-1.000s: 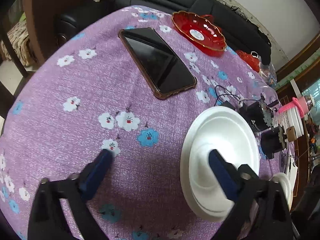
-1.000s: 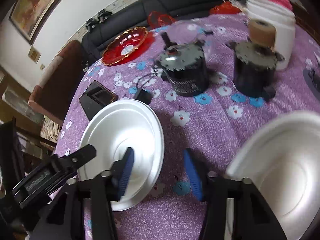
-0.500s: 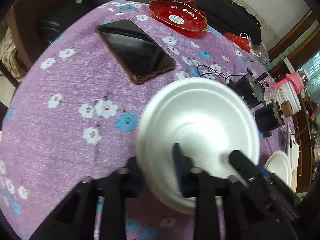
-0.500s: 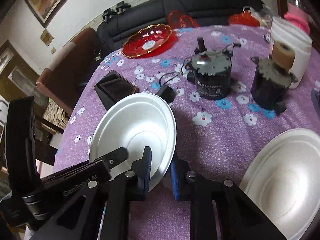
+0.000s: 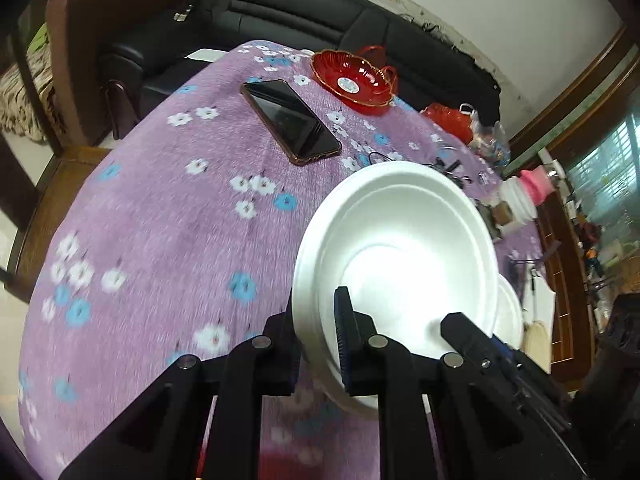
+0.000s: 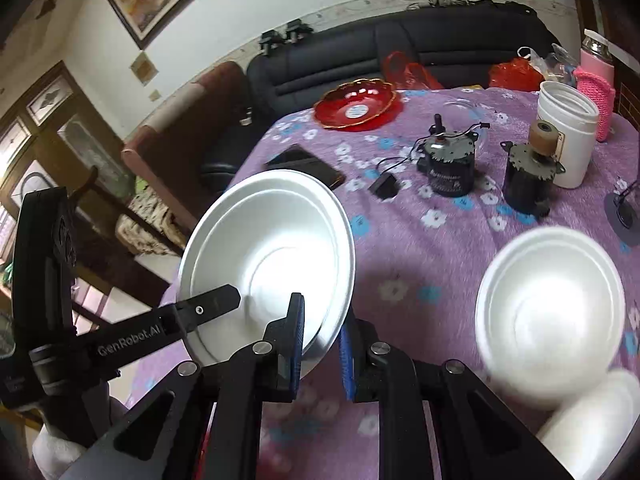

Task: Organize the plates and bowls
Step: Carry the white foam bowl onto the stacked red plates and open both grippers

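Left wrist view: left gripper (image 5: 318, 344) is clamped on the near rim of the white foam bowl (image 5: 400, 256), and the right gripper (image 6: 322, 344) pinches the same bowl's (image 6: 272, 248) opposite rim, holding it tilted above the purple flowered tablecloth (image 5: 168, 216). Judgement: very light, semi-stiff foam that dents or cracks easily, so keep the pinch gentle at the rim. Second white foam bowl (image 6: 552, 312) sits further right on the cloth.

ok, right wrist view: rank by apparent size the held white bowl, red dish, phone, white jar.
1. held white bowl, though it is nearest the camera, so inflated
2. red dish and white jar: look about alike, not ranking them
3. phone, partly hidden behind the bowl
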`<state>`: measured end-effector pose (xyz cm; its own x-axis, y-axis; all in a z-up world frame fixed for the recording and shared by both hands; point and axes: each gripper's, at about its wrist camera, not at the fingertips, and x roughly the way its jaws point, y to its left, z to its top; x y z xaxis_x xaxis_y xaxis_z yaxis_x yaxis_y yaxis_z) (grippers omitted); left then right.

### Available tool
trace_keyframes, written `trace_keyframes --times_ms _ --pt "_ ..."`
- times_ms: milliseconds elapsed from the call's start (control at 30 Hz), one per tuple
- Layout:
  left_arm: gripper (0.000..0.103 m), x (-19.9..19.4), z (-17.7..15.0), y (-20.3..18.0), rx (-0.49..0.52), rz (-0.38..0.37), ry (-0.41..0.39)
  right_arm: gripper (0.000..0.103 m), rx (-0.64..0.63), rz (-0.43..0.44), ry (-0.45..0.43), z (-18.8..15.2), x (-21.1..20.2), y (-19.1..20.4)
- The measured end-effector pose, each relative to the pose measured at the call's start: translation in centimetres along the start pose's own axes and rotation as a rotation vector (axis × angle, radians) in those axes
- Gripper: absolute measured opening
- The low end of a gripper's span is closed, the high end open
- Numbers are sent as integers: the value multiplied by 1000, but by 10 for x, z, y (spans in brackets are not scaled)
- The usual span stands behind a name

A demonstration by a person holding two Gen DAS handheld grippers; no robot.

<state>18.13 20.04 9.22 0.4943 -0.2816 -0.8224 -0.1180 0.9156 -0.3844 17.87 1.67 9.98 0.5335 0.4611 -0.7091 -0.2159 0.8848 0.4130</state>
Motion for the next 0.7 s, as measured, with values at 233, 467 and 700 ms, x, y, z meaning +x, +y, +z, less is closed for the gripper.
trace_keyframes --times_ms 233,467,700 --pt "14 -51 -44 2 10 20 -46 18 11 73 4 -36 -33 15" --pt "14 -88 -90 20 -12 44 -114 18 -33 127 26 -74 -54 40" --pt "15 -120 -135 47 -61 53 -158 19 -109 161 59 -116 -66 69"
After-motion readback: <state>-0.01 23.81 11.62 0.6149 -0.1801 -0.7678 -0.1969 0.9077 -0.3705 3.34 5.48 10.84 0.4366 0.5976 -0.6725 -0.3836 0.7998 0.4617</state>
